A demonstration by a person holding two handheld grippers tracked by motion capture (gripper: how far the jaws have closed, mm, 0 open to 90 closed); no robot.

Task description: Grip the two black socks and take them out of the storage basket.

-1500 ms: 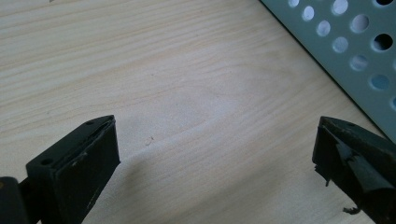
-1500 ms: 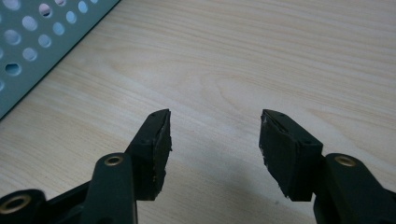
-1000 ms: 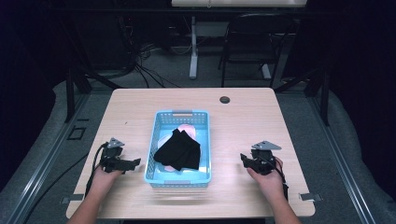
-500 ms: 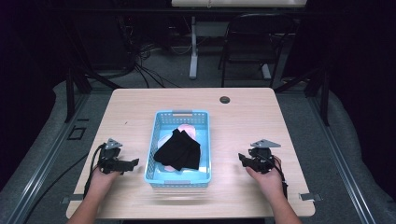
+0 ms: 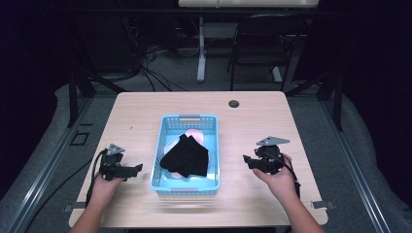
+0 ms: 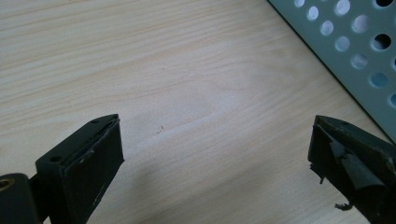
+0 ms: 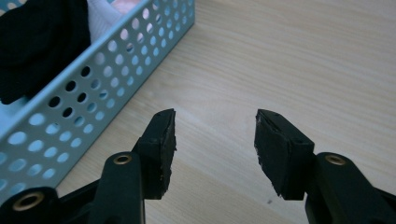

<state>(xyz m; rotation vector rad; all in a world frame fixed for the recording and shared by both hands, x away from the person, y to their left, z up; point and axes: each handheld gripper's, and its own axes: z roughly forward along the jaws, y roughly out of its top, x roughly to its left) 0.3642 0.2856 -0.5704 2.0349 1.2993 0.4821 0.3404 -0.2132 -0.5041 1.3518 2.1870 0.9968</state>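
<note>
I see a blue basket (image 5: 188, 180) in the middle of the table (image 5: 145, 111), closer to the near edge. A black cloth (image 5: 186, 156) lies in it, on top of something pink (image 5: 195, 134). My left gripper (image 5: 127, 170) sits by the near left corner, just beside the basket's left wall. Its jaws are spread wide with only bare wood between them. My right gripper (image 5: 248, 161) is off to the basket's right, toward the near right corner, and points at the basket. Its jaws have just been opening, and now they stand wide apart with nothing between them. Neither gripper touches the basket or the cloth. A small dark round thing (image 5: 234, 103) sits near the far edge.
</note>
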